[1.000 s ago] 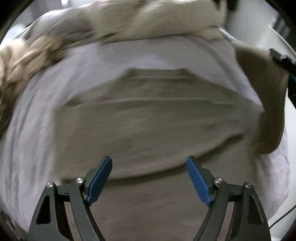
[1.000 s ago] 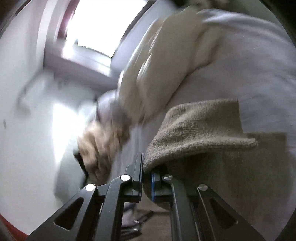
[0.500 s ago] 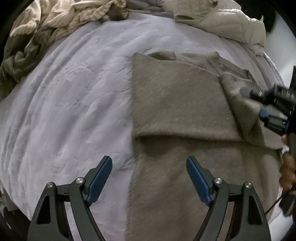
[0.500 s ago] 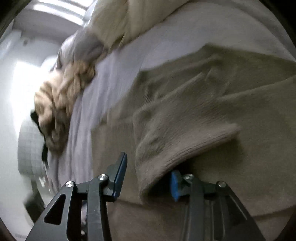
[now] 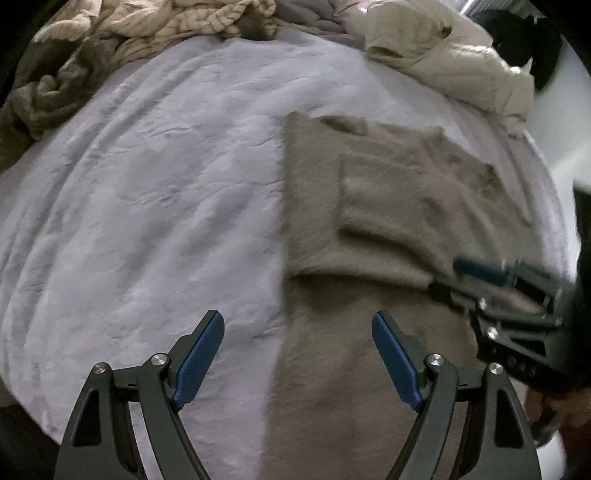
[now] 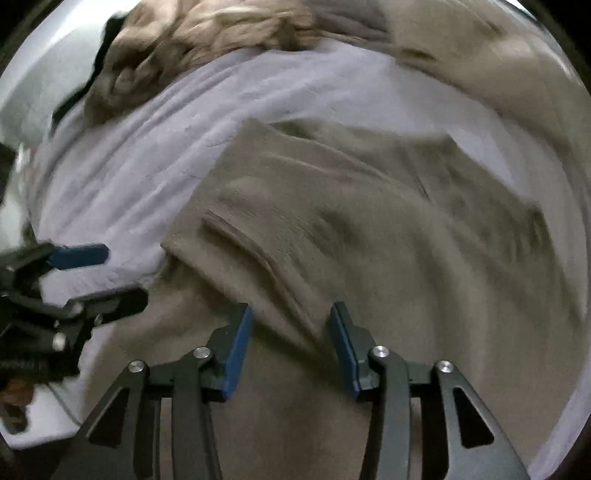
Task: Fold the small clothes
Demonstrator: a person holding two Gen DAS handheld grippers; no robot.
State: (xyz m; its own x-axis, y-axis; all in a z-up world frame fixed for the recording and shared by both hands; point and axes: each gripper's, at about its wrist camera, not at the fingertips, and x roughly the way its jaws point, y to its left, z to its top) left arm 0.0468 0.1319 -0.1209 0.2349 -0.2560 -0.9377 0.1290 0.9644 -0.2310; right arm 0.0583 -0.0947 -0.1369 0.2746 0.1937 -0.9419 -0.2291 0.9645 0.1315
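A taupe knit sweater [image 5: 369,206] lies flat on the lavender bedspread [image 5: 166,184], both sleeves folded across its chest. My left gripper [image 5: 297,354] hovers open over the sweater's lower left edge, nothing between its blue pads. In the right wrist view the sweater [image 6: 406,229] fills the middle, and a folded sleeve's cuff [image 6: 229,236] ends just ahead of my right gripper [image 6: 291,332], which is open and holds nothing. The right gripper [image 5: 454,278] shows blurred at the sweater's right side. The left gripper [image 6: 107,277] appears at the left edge.
A heap of striped and olive clothes [image 5: 129,33] lies at the far left of the bed, and a cream quilted garment [image 5: 461,70] at the far right. The same heap [image 6: 203,37] shows blurred in the right wrist view. Bare bedspread [image 6: 147,147] lies left of the sweater.
My right gripper carried the sleeve over the sweater, opened and let it go; the sleeve now lies on the chest. My left gripper stayed open and shifted left off the sweater's middle.
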